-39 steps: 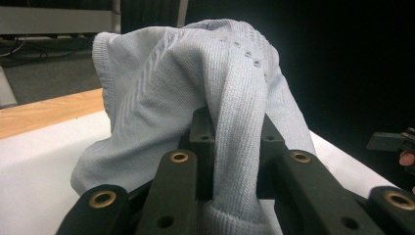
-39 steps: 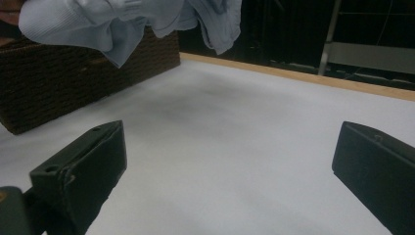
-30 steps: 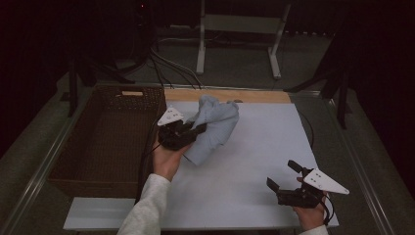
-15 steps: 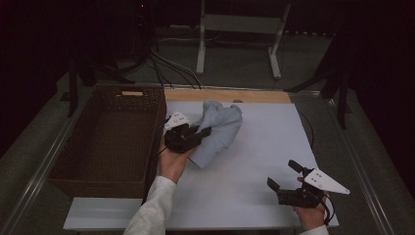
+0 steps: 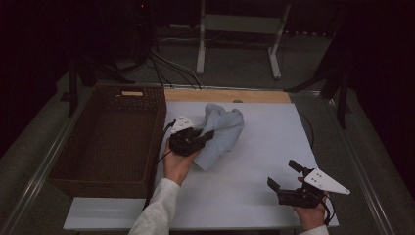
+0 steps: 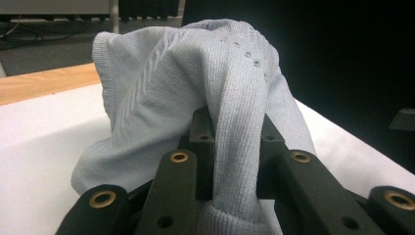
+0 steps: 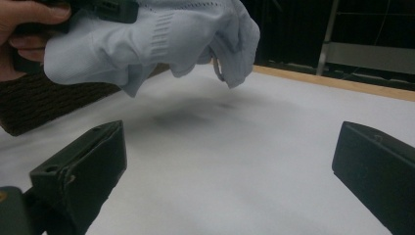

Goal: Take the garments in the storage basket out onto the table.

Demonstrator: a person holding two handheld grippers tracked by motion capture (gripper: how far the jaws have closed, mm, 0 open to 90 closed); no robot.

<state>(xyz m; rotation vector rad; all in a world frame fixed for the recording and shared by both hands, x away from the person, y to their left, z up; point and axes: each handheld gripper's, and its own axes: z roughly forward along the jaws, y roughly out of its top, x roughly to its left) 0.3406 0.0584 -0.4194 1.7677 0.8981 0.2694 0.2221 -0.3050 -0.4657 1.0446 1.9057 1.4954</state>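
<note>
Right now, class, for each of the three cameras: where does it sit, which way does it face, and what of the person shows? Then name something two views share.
High view: fixed above the person's side, looking forward and down on the white table and wicker basket; both forearms, left gripper, right gripper.
Left gripper view: rides the left gripper, facing the light blue knit cloth pinched in its jaws.
Right gripper view: rides the right gripper, low over the table, jaws apart; fingers of the left hand.
Shared: the cloth appears in all three.

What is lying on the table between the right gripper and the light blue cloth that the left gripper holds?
Nothing: between the right gripper and the light blue cloth there is bare white table, as the high view and the right gripper view show.
</note>
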